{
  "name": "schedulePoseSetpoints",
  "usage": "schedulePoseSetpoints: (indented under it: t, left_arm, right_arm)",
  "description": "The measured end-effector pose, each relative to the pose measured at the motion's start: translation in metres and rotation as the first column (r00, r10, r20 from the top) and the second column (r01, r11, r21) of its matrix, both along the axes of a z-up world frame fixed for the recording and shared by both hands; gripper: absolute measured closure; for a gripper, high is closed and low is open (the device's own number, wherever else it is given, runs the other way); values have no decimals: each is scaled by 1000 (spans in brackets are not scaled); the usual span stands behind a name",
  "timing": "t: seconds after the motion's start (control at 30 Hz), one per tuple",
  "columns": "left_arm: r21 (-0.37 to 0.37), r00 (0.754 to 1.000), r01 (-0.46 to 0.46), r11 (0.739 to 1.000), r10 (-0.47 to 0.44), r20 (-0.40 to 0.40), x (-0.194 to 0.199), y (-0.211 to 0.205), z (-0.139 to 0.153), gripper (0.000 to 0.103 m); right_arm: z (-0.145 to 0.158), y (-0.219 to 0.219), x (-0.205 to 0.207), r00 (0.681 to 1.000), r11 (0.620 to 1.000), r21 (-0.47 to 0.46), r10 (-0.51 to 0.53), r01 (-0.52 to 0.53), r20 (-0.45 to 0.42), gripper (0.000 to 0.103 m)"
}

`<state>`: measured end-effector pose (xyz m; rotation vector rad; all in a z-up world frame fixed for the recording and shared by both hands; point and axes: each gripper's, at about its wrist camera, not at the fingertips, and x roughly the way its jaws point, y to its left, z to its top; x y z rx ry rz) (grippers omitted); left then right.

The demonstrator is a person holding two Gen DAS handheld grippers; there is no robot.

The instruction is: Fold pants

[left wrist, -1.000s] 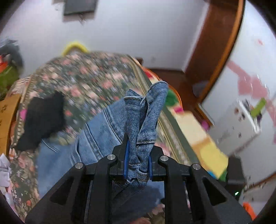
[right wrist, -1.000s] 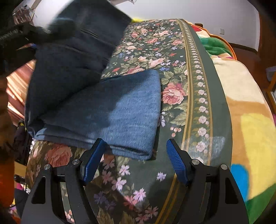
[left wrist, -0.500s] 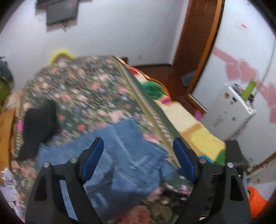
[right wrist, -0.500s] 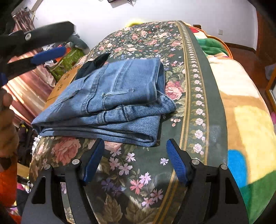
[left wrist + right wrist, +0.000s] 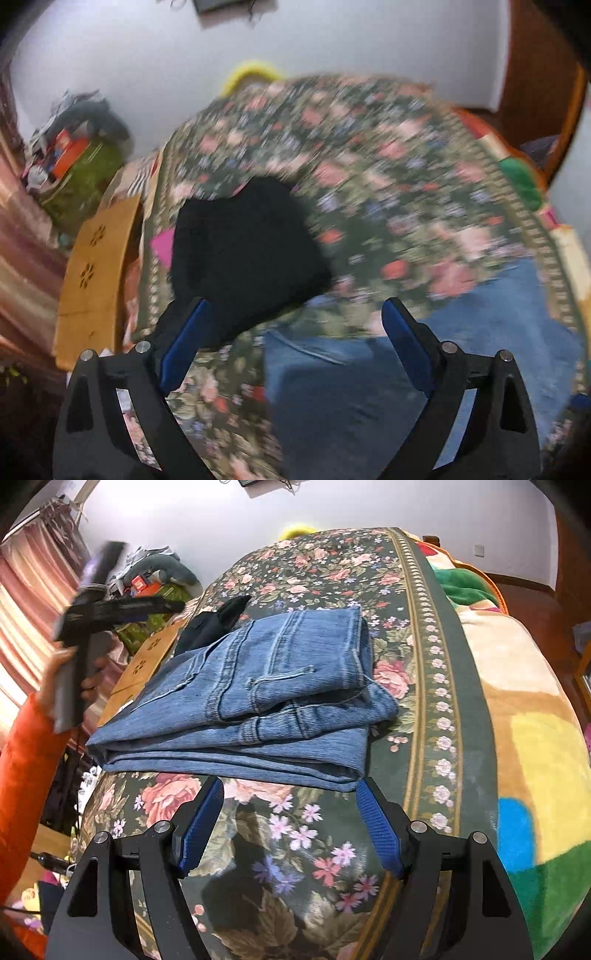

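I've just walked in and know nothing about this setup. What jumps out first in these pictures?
The folded jeans stand out, a neat blue stack on the flowered bedspread, just beyond the open right gripper. Behind them lies a black garment, which fills the middle of the blurred left view. At the left edge of the right view, a hand in an orange sleeve holds the left gripper, jaws wide and empty.

Left gripper [image 5: 291, 328] jaws just opening, wide, nothing between. Right gripper [image 5: 290, 812] jaws apart, empty, angled down.
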<state>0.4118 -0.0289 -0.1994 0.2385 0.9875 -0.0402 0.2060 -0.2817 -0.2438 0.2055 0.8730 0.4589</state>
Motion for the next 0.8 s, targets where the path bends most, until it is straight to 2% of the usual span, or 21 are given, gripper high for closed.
schedulePoseSetpoints:
  t: [0.1, 0.2, 0.23, 0.27, 0.33, 0.43, 0.67, 0.8]
  left_arm:
    - [52, 995, -16, 999, 21, -96, 20, 12, -33, 9]
    - [166, 976, 25, 986, 12, -218, 27, 15, -81, 8]
    - [167, 975, 37, 985, 2, -223, 25, 16, -89, 7]
    - [147, 981, 31, 989, -2, -195, 20, 21, -92, 6]
    - [119, 986, -1, 993, 21, -167, 11, 32, -93, 1]
    - [74, 982, -37, 997, 50, -182, -6, 52, -95, 1]
    - [51, 970, -117, 992, 125, -210, -75, 78, -81, 1]
    - [30, 976, -88, 996, 92, -197, -118, 73, -69, 1]
  right_arm:
    - [0, 3, 2, 1000, 1000, -3, -1, 1, -4, 32]
    - [0, 5, 1, 1000, 1000, -14, -3, 3, -9, 32]
    - [0, 5, 1, 1000, 1000, -17, -2, 2, -8, 32]
    - [1, 5, 1, 1000, 1000, -21, -4, 4, -8, 32]
    - [2, 3, 0, 1000, 1000, -27, -9, 9, -4, 32]
    - [5, 0, -2, 1000, 999, -29, -19, 19, 5, 32]
    - [18, -4, -10, 998, 999, -31, -38, 40, 54, 32]
    - [26, -5, -15, 996, 999, -17, -45, 46, 80, 32]
